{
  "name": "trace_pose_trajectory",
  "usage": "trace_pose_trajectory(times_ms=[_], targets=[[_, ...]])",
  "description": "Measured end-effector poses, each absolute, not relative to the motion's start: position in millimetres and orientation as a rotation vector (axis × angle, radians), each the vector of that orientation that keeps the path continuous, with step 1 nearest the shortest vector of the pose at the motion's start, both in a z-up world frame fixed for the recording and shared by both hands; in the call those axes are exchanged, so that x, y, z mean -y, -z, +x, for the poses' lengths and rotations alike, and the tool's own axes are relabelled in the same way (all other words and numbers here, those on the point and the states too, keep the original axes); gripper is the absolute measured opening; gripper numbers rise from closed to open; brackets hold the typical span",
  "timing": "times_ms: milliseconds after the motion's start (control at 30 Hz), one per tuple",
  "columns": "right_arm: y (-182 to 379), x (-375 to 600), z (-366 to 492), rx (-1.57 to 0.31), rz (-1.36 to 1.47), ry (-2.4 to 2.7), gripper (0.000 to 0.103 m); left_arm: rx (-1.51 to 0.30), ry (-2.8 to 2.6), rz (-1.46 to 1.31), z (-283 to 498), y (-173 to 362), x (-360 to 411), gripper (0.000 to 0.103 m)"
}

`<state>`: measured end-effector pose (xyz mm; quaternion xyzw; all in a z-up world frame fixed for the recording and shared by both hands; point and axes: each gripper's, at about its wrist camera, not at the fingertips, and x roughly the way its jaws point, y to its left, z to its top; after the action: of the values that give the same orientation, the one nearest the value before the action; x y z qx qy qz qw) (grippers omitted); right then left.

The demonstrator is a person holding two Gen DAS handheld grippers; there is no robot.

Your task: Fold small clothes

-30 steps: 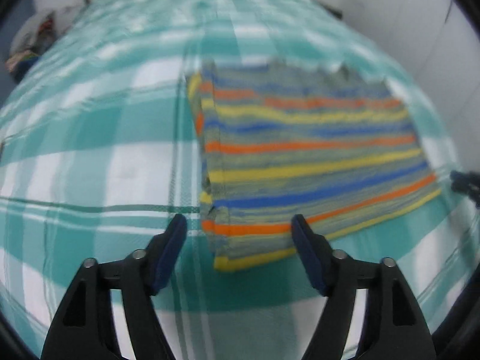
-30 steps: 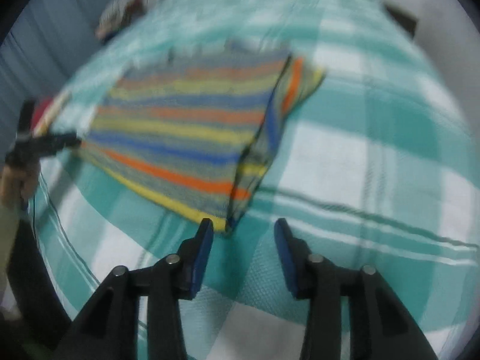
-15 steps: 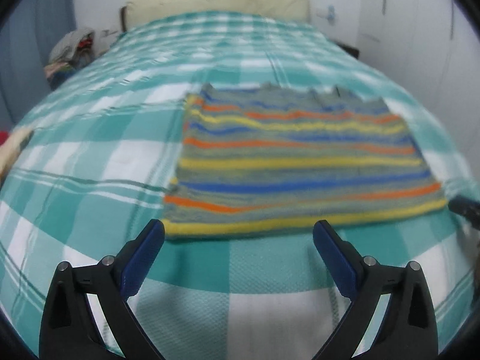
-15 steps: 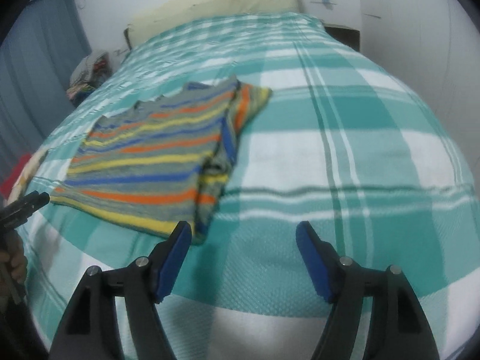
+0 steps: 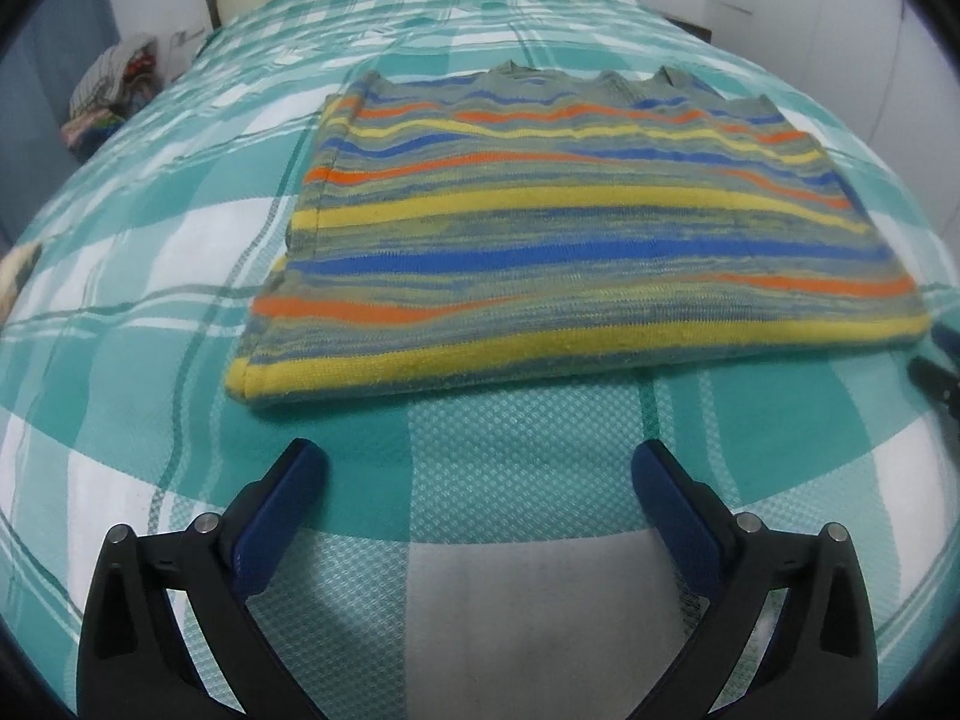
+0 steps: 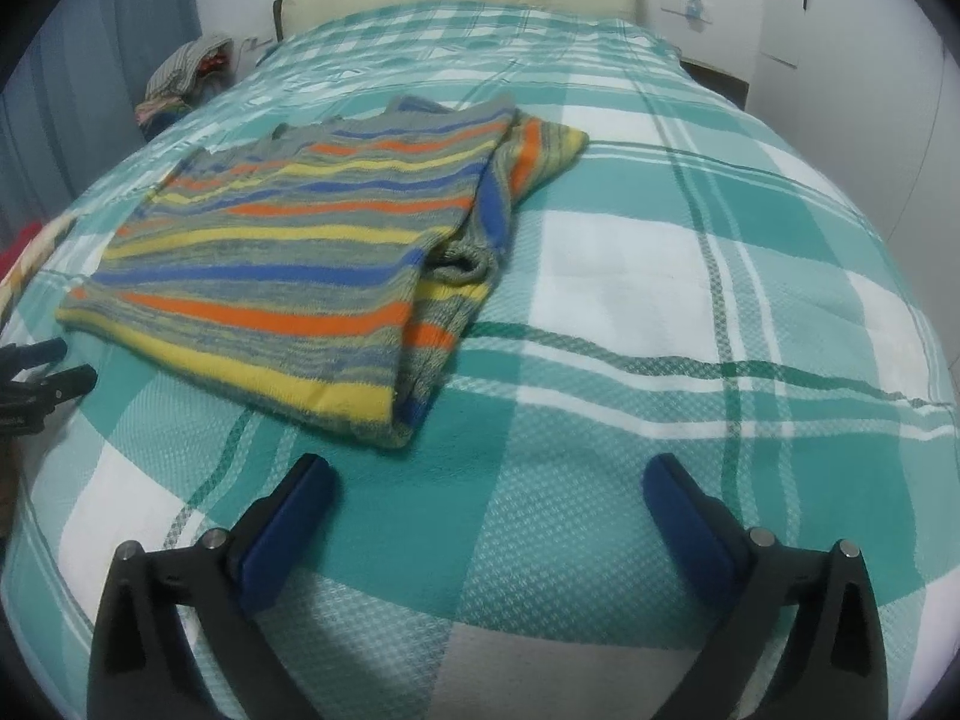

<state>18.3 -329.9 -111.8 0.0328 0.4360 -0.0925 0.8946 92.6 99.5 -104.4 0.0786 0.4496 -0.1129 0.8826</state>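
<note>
— Jaws first: how do they stand?

— Both spread wide, nothing between them. Left gripper (image 5: 477, 474) hangs over bare bedspread (image 5: 510, 450) just short of the striped sweater (image 5: 570, 240); right gripper (image 6: 489, 489) sits near its right-hand corner, also clear of the knit.

— And the sweater itself?

— Lying flat on the teal-and-white checked bedspread, folded into a rough rectangle, yellow hem band nearest the left gripper. On the right wrist view a sleeve (image 6: 480, 228) is tucked along the right edge, its cuff (image 6: 465, 264) bulging out of the fold.

— So what worries you?

— That sleeve. I judge that if the next fold starts from the hem, the loose cuff could slide out and undo the tidy edge. The knit looks thick and soft; a pinch taking only the top layer would peel it off and leave the lower one behind.

— Anything with the bedding?

— Yes. The bedspread is soft too, so a low pinch might catch it along with the hem and drag the whole sweater askew. Uneven lifting by the two grippers would skew the stripes.
</note>
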Motion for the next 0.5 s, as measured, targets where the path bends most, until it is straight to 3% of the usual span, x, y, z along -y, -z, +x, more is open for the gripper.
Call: trace_pose_trajectory(times_ms=[333, 400, 500], targets=[[112.2, 328.1, 18.9, -0.907, 0.058, 0.198, 0.103, -0.939, 0.25, 0.127, 92.4, 99.0, -134.0, 0.103], [112.3, 328.0, 19.0, -0.907, 0.058, 0.198, 0.103, -0.935, 0.247, 0.134, 100.2, 99.6, -176.6, 0.103], [112.1, 328.1, 18.8, -0.906, 0.059, 0.198, 0.103, -0.926, 0.242, 0.143, 60.0, 99.1, -142.0, 0.103]])
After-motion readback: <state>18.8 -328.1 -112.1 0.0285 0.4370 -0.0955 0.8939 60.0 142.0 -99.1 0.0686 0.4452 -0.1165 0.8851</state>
